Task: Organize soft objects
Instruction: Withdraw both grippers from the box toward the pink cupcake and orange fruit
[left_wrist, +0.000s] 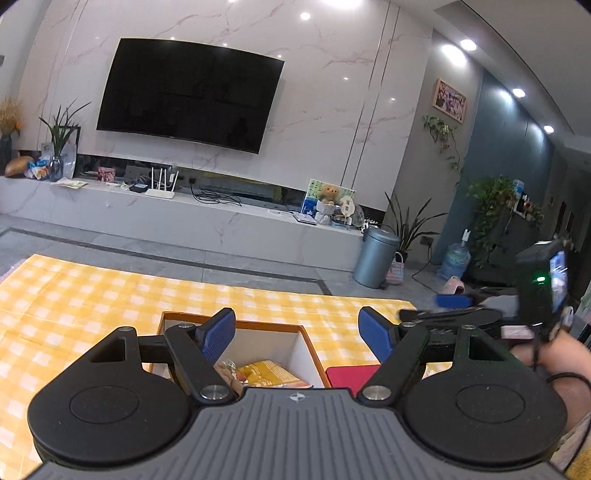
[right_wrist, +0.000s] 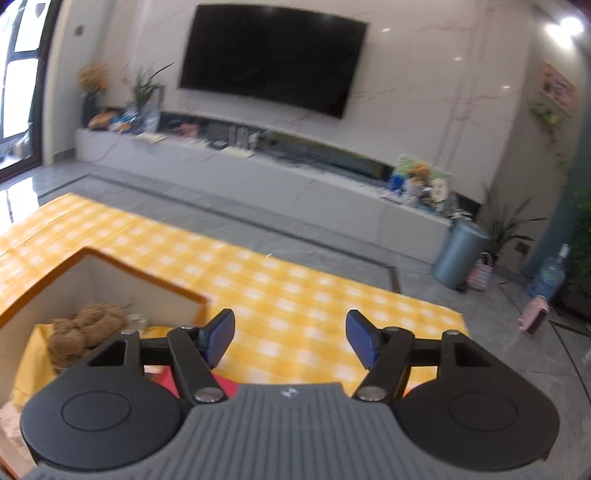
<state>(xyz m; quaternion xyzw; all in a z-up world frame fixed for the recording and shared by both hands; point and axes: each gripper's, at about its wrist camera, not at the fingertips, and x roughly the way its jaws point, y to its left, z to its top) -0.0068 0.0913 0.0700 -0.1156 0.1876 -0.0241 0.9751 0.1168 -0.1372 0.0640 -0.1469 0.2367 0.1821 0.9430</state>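
Meanwhile, both claws hung empty with fingers spread: the left gripper (left_wrist: 297, 334) at lower centre over the orange-rimmed box (left_wrist: 295, 328), the right gripper (right_wrist: 290, 338) above the yellow checked cloth (right_wrist: 295, 280). At lower left, a brown plush toy (right_wrist: 86, 325) lay inside the box.

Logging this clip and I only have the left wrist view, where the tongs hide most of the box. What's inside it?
Observer: A brown plush toy lies in the box.
Operator: Are the right tongs holding anything?
Observer: No. The right tongs are open, with only the checked cloth showing between them.
Operator: Where are they relative to the box?
Observer: Just right of its near corner, above a red item lying on the cloth.
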